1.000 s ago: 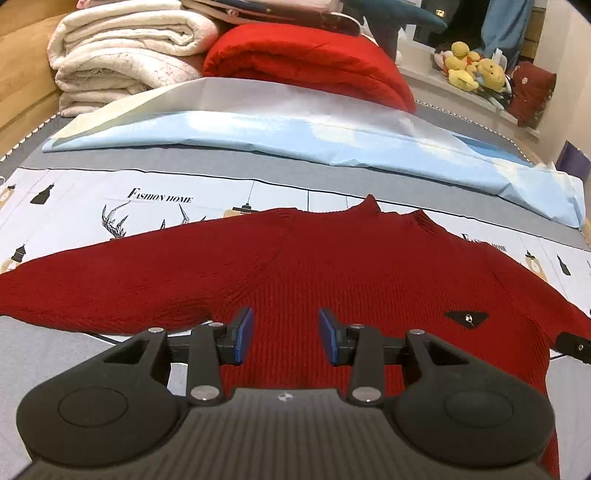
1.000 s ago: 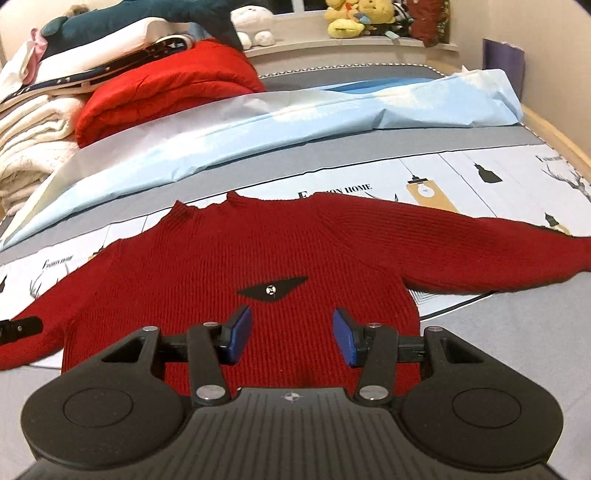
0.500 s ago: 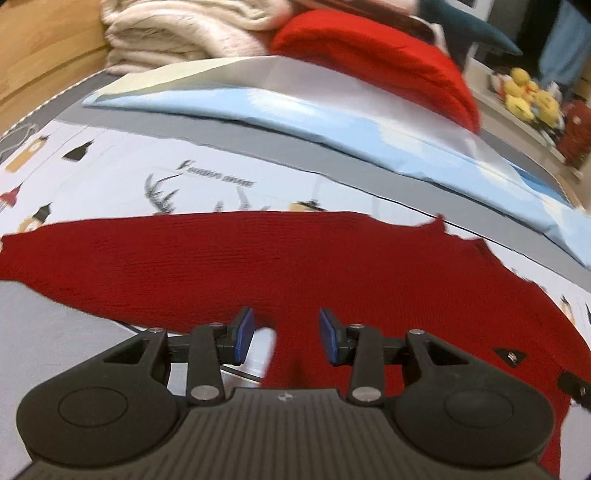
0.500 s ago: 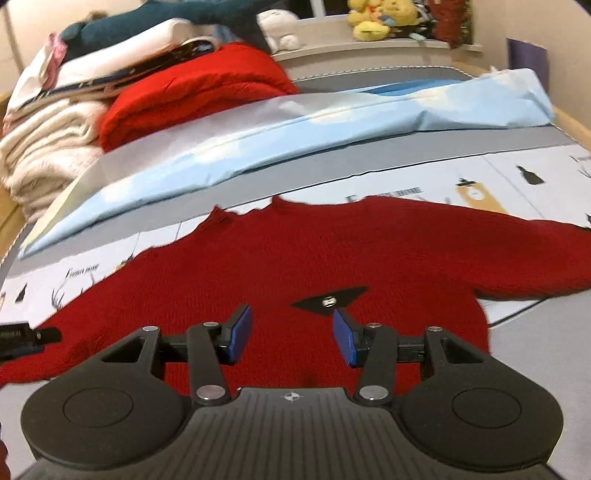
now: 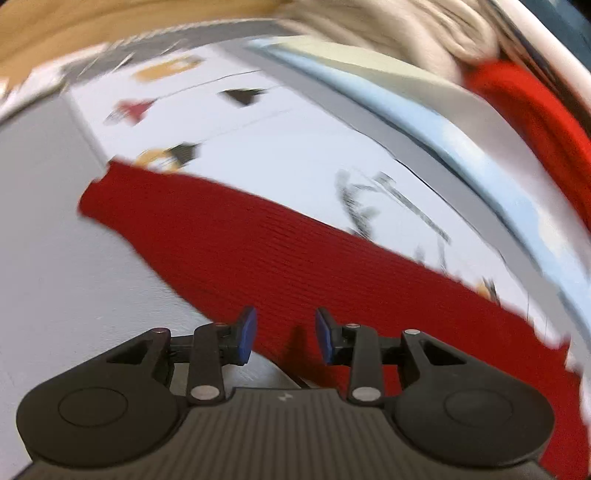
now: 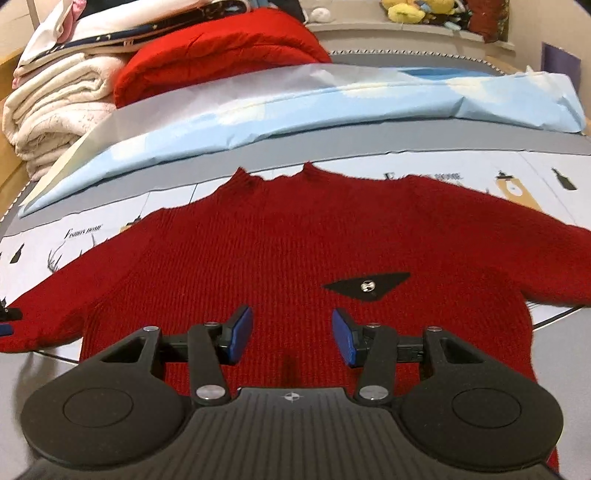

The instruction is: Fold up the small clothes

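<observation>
A small dark red knitted sweater (image 6: 295, 240) lies flat, front up, on a printed bed cover, sleeves spread to both sides. A black patch (image 6: 367, 286) sits on its chest. My right gripper (image 6: 292, 334) hovers open over the sweater's lower body, with nothing between its blue pads. The blurred left wrist view shows the left sleeve (image 5: 280, 258) running slantwise to its cuff (image 5: 99, 188). My left gripper (image 5: 285, 334) is open above the sleeve's near edge and grips nothing. A dark tip of it (image 6: 7, 315) shows at the far left of the right wrist view.
A light blue sheet (image 6: 332, 107) lies folded across the bed beyond the collar. Behind it are stacked white blankets (image 6: 55, 110) and a red quilt (image 6: 221, 48). Plush toys (image 6: 417, 9) line a ledge at the back. A wooden bed frame (image 5: 110, 18) borders the left side.
The left gripper swept left from the sweater's body out along the sleeve and rolled, so its view is tilted and blurred. The right gripper moved in closer over the body. Both stayed open.
</observation>
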